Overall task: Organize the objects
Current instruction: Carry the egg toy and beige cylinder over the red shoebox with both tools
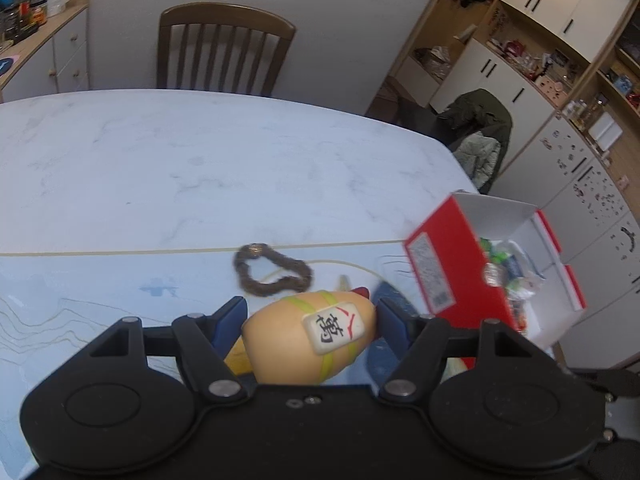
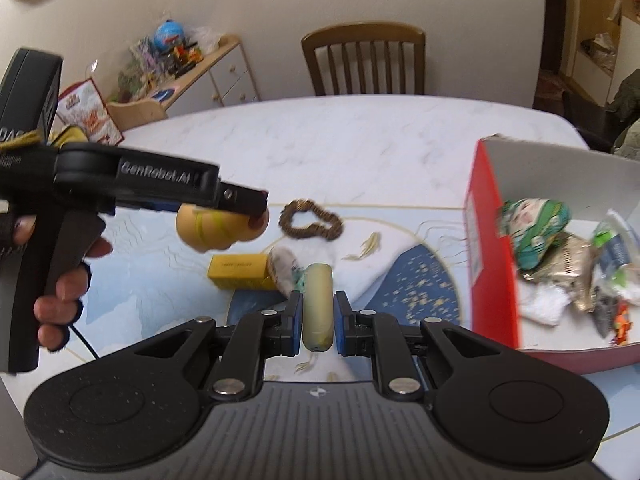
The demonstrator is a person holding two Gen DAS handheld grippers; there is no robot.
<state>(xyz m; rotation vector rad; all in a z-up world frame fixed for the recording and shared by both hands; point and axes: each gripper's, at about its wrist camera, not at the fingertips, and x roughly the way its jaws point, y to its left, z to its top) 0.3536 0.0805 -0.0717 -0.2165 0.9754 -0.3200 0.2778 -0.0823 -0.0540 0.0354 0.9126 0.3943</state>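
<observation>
My left gripper is shut on a tan egg-shaped toy with green bands and a mahjong tile, held above the mat. In the right wrist view the left gripper carries the toy in the air. My right gripper is shut on a pale cream cylinder. A brown bead bracelet lies on the mat. A yellow box and a round fuzzy item lie near the cylinder. The red box stands open at the right, holding several items.
A white marble table carries a blue patterned mat. A wooden chair stands at the far side. A jacket-covered chair and shelves are to the right. A cluttered sideboard stands at the left.
</observation>
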